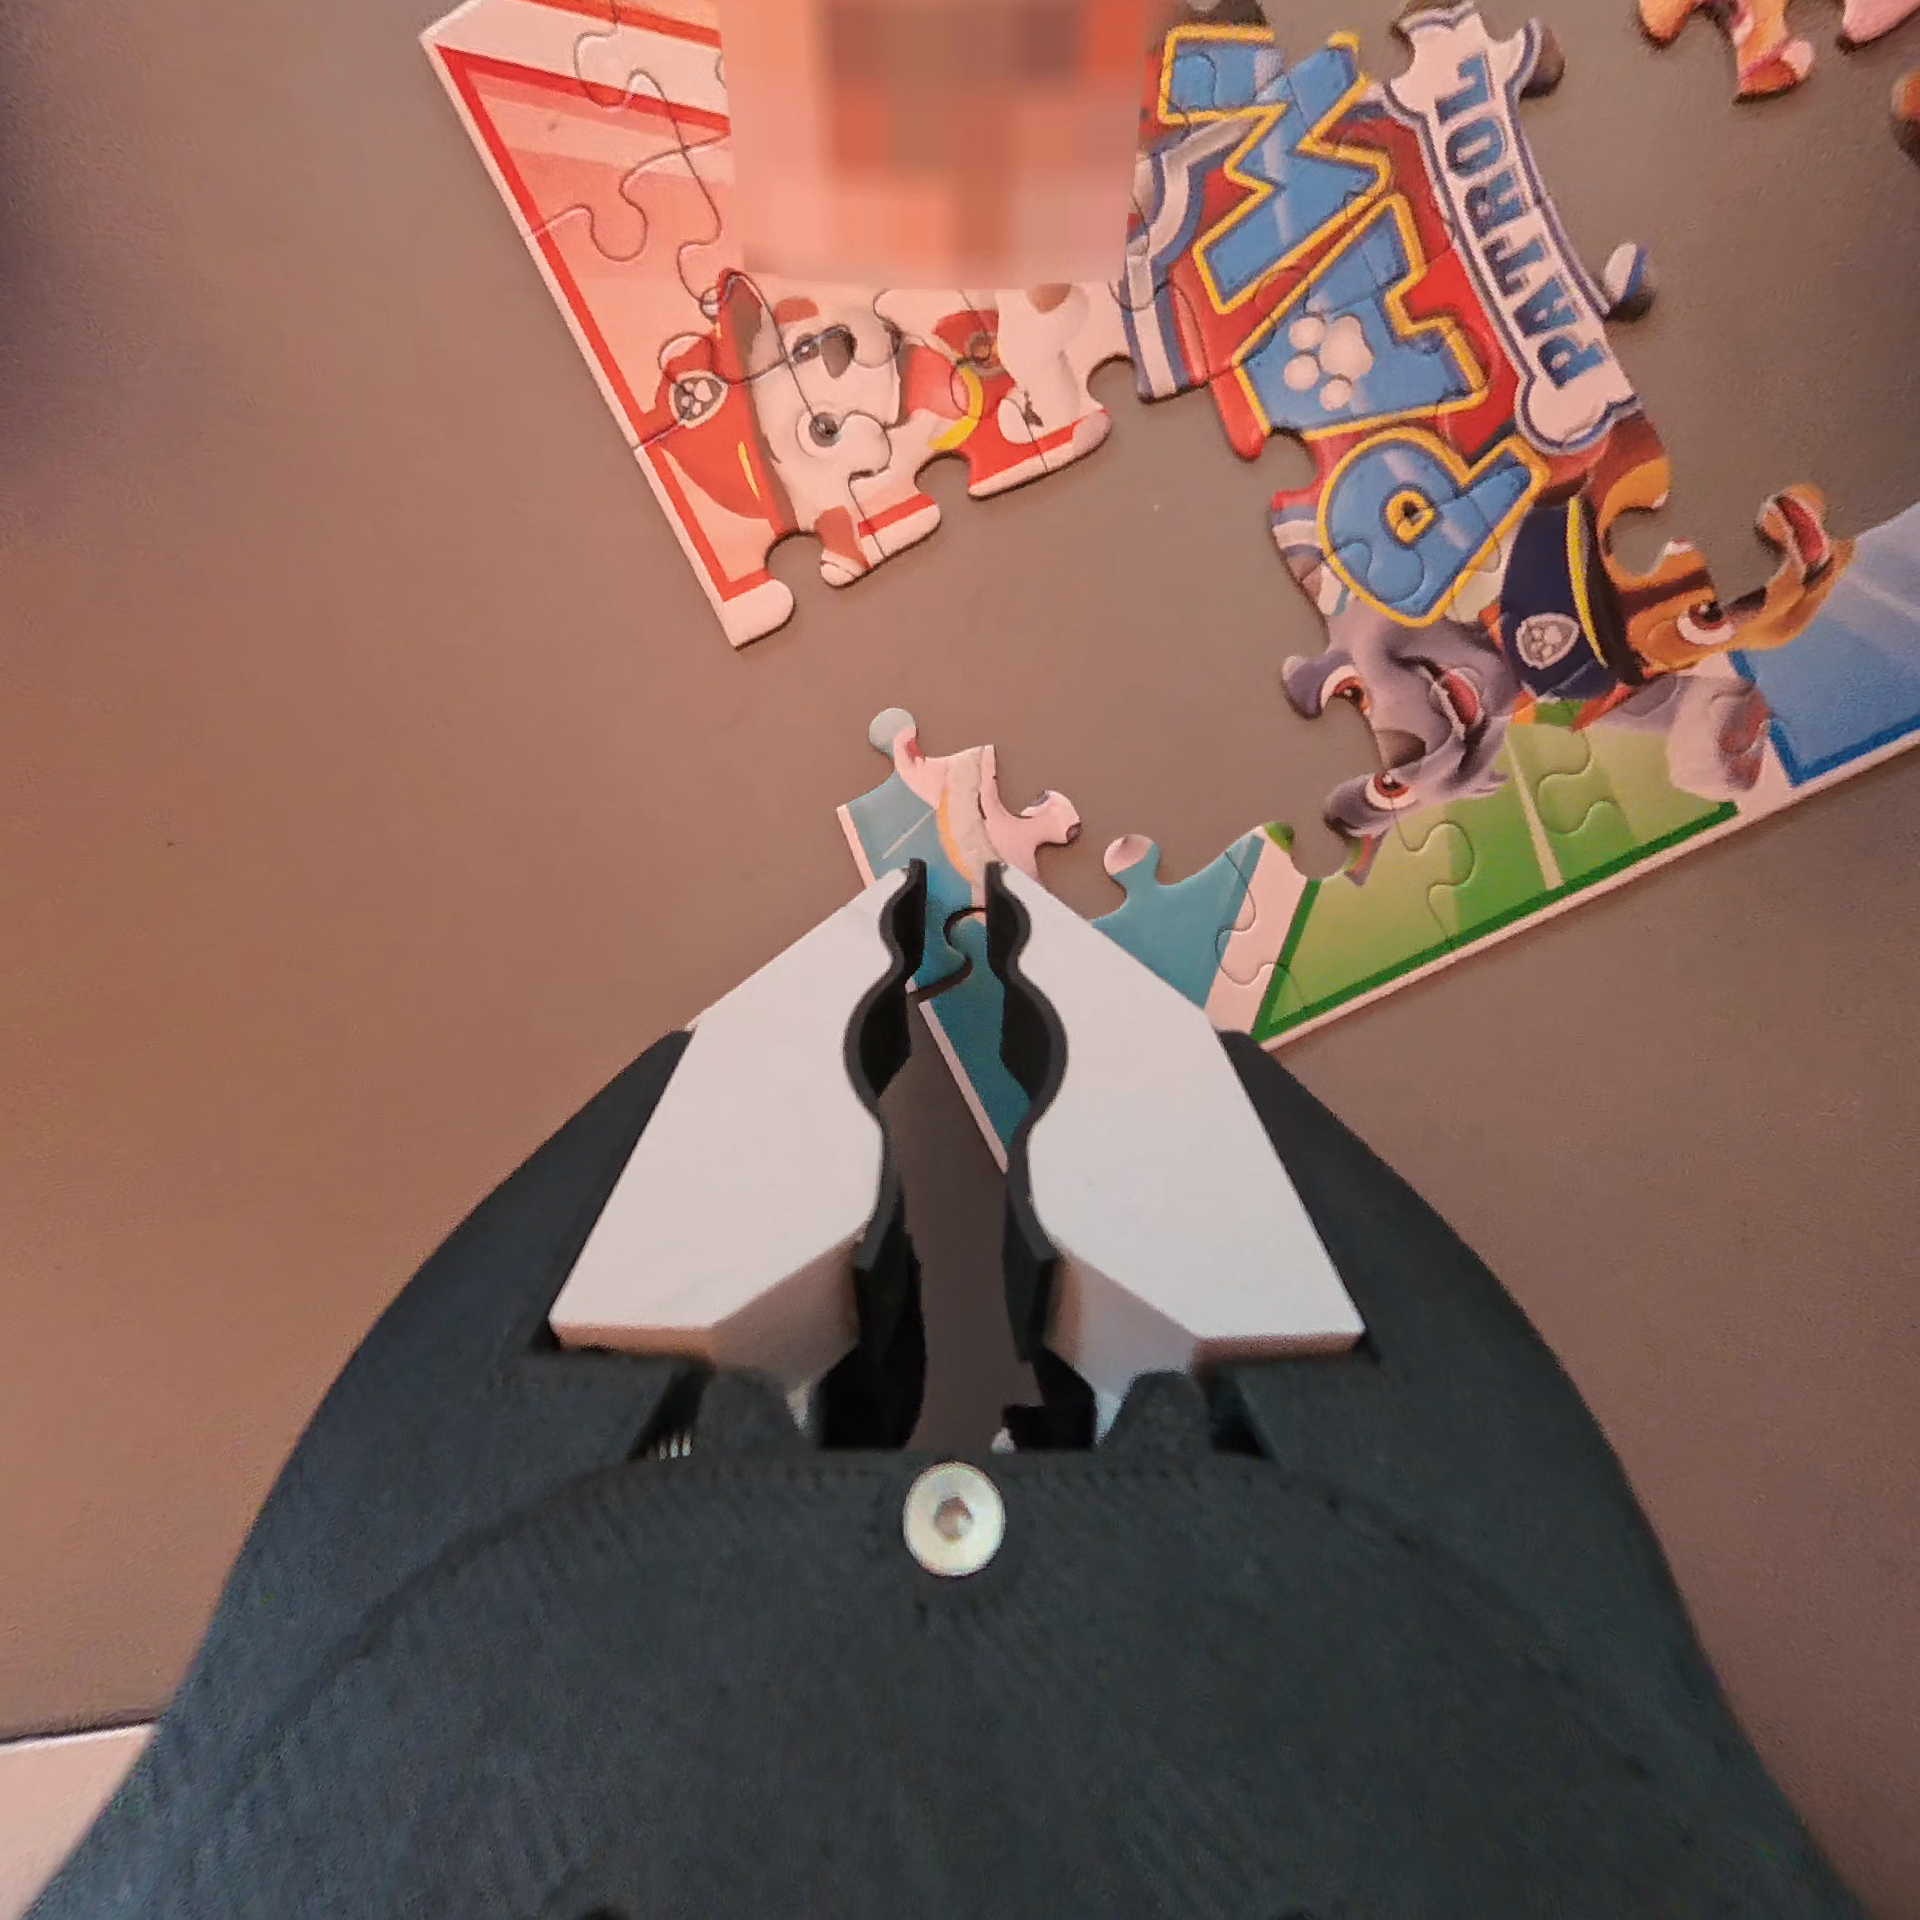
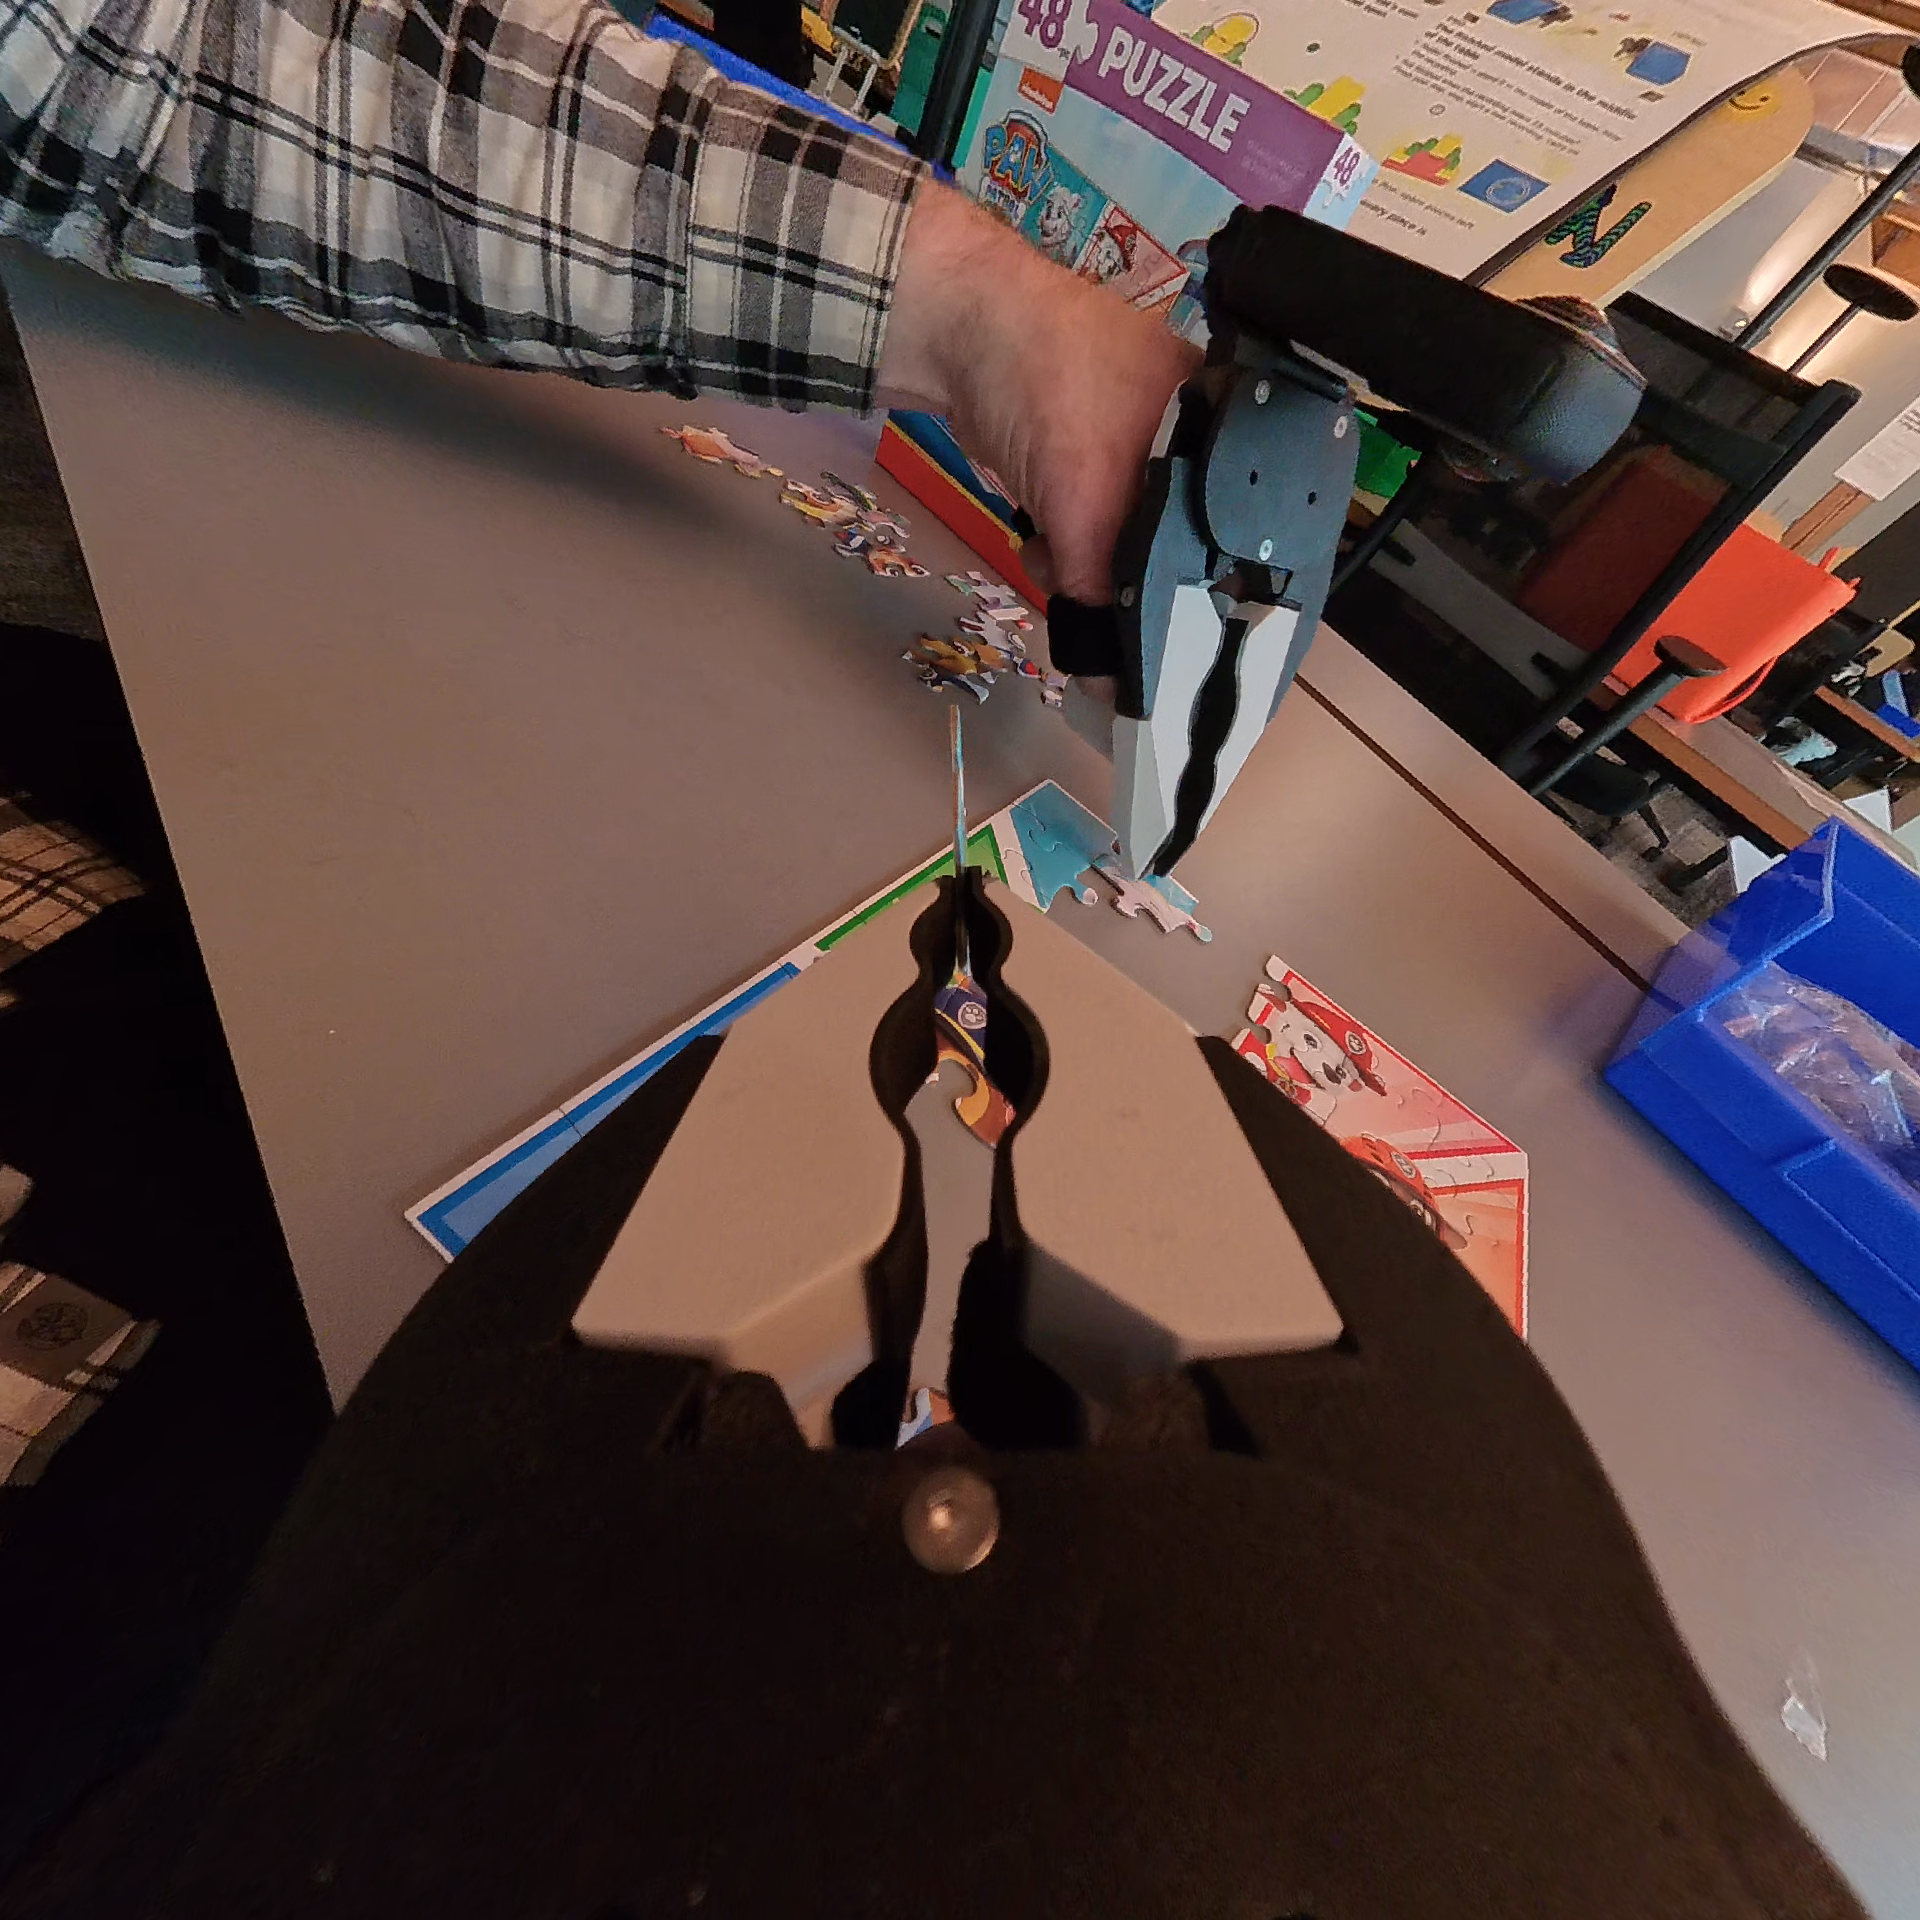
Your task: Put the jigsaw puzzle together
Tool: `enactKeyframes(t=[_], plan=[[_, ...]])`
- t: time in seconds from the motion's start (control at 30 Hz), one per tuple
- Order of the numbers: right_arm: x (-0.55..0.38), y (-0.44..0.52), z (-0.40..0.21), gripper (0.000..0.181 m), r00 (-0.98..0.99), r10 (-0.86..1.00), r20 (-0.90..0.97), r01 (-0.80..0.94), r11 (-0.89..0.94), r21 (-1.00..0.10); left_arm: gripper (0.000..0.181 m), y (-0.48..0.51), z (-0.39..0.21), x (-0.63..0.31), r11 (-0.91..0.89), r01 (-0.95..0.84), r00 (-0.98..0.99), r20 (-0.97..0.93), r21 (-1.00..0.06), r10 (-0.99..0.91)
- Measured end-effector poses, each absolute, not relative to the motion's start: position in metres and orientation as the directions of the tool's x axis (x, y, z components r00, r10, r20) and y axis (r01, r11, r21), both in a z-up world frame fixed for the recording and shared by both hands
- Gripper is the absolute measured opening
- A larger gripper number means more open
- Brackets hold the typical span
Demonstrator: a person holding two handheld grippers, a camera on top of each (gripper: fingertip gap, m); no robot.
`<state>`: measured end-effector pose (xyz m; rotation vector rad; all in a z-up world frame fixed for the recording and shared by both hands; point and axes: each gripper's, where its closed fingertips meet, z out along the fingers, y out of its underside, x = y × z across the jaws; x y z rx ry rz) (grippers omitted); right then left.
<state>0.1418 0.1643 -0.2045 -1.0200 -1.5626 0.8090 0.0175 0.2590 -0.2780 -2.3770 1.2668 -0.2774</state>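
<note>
Left gripper (image 1: 954, 883): jaws nearly together, tips pressing on a teal corner piece (image 1: 940, 821) flat on the table (image 1: 312, 727); whether they pinch it, I cannot tell.
Right gripper (image 2: 961, 883): jaws clenched on a thin puzzle piece (image 2: 958, 774), which stands on edge above the big puzzle section (image 2: 582, 1122).
Big puzzle section: flat on the table, blue and green border, directly under the right gripper.
Teal corner piece: at the far corner of the big puzzle section, touching it.
Red section (image 2: 1382, 1122): right of the big puzzle section, apart from it.
Loose pieces (image 2: 935, 613): beyond the big puzzle section, near the puzzle box (image 2: 1132, 135).
Blue bin (image 2: 1787, 1049): far right of the big puzzle section.
</note>
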Motion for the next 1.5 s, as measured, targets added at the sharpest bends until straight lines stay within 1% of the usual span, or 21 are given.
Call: enactKeyframes(t=[0.13, 0.2, 0.27, 0.3, 0.33, 0.4, 0.5, 0.57, 0.8, 0.93, 0.97, 1.0, 1.03, 1.07, 1.13, 1.17, 1.23, 1.3, 1.4, 1.47, 1.5], plan=[[0.142, 0.164, -0.204, 0.0, -0.083, 0.913, 0.399, 0.198, 0.408, -0.891, 0.009, 0.259, -0.278, 0.017, -0.517, -0.706, 0.602, -0.025, -0.484, -0.798], [0.142, 0.164, -0.204, 0.0, -0.084, 0.913, 0.399, 0.199, 0.408, -0.891, 0.0, 0.265, -0.279, 0.016, -0.562, -0.649, 0.658, -0.009, -0.513, -0.753], [0.142, 0.164, -0.204, 0.0, -0.083, 0.913, 0.4, 0.197, 0.408, -0.891, 0.004, 0.263, -0.279, 0.022, -0.569, -0.613, 0.665, 0.032, -0.548, -0.747], [0.142, 0.164, -0.204, 0.0, -0.083, 0.913, 0.399, 0.196, 0.408, -0.892, 0.001, 0.261, -0.278, 0.02, -0.576, -0.609, 0.668, 0.04, -0.545, -0.743], [0.142, 0.164, -0.204, 0.0, -0.083, 0.913, 0.4, 0.195, 0.408, -0.892, 0.002, 0.259, -0.276, 0.02, -0.589, -0.593, 0.669, 0.071, -0.548, -0.74], [0.142, 0.164, -0.203, 0.0, -0.083, 0.912, 0.401, 0.193, 0.41, -0.891, 0.005, 0.26, -0.267, 0.021, -0.583, -0.555, 0.676, 0.088, -0.593, -0.732], [0.142, 0.164, -0.204, 0.0, -0.084, 0.913, 0.4, 0.195, 0.409, -0.892, 0.007, 0.258, -0.266, 0.018, -0.566, -0.595, 0.677, 0.025, -0.57, -0.736], [0.142, 0.164, -0.204, 0.0, -0.084, 0.912, 0.401, 0.195, 0.409, -0.891, 0.01, 0.255, -0.276, 0.015, -0.562, -0.649, 0.665, -0.024, -0.512, -0.746], [0.142, 0.164, -0.203, 0.0, -0.083, 0.913, 0.399, 0.192, 0.408, -0.893, 0.008, 0.256, -0.279, 0.02, -0.556, -0.636, 0.695, -0.085, -0.534, -0.714], [0.141, 0.164, -0.203, 0.0, -0.082, 0.914, 0.397, 0.192, 0.406, -0.894, 0.006, 0.256, -0.279, 0.019, -0.598, -0.559, 0.737, -0.013, -0.575, -0.676], [0.141, 0.165, -0.203, 0.0, -0.079, 0.914, 0.397, 0.191, 0.405, -0.894, 0.002, 0.256, -0.278, 0.016, -0.602, -0.557, 0.739, -0.011, -0.572, -0.673], [0.141, 0.165, -0.202, 0.0, -0.075, 0.916, 0.395, 0.188, 0.402, -0.896, 0.007, 0.259, -0.27, 0.015, -0.6, -0.528, 0.751, 0.001, -0.601, -0.661], [0.141, 0.166, -0.201, 0.0, -0.068, 0.919, 0.389, 0.183, 0.395, -0.9, 0.004, 0.262, -0.261, 0.017, -0.591, -0.502, 0.754, 0.015, -0.631, -0.657], [0.141, 0.168, -0.2, 0.0, -0.059, 0.921, 0.384, 0.185, 0.388, -0.903, 0.005, 0.263, -0.262, 0.014, -0.595, -0.516, 0.759, -0.007, -0.616, -0.651], [0.14, 0.176, -0.199, 0.0, -0.024, 0.923, 0.385, 0.211, 0.381, -0.9, 0.005, 0.257, -0.281, 0.01, -0.634, -0.551, 0.762, -0.017, -0.543, -0.647], [0.139, 0.18, -0.196, 0.0, -0.01, 0.917, 0.399, 0.23, 0.39, -0.892, 0.0, 0.256, -0.28, 0.015, -0.633, -0.526, 0.76, 0.021, -0.568, -0.65], [0.134, 0.19, -0.188, 0.0, 0.017, 0.878, 0.478, 0.282, 0.454, -0.845, 0.0, 0.257, -0.279, 0.016, -0.631, -0.508, 0.763, 0.033, -0.587, -0.645], [0.126, 0.21, -0.184, 0.0, 0.035, 0.793, 0.609, 0.377, 0.554, -0.743, 0.0, 0.257, -0.279, 0.016, -0.628, -0.501, 0.768, 0.028, -0.596, -0.64], [0.11, 0.247, -0.185, 0.0, -0.005, 0.553, 0.833, 0.522, 0.712, -0.469, 0.003, 0.256, -0.278, 0.018, -0.619, -0.506, 0.768, 0.013, -0.601, -0.641], [0.095, 0.262, -0.188, 0.0, -0.06, 0.402, 0.913, 0.546, 0.78, -0.307, 0.002, 0.257, -0.278, 0.019, -0.615, -0.495, 0.772, 0.015, -0.613, -0.636], [0.088, 0.266, -0.192, 0.0, -0.094, 0.348, 0.933, 0.545, 0.802, -0.245, 0.001, 0.258, -0.278, 0.019, -0.611, -0.493, 0.772, 0.013, -0.62, -0.635]])
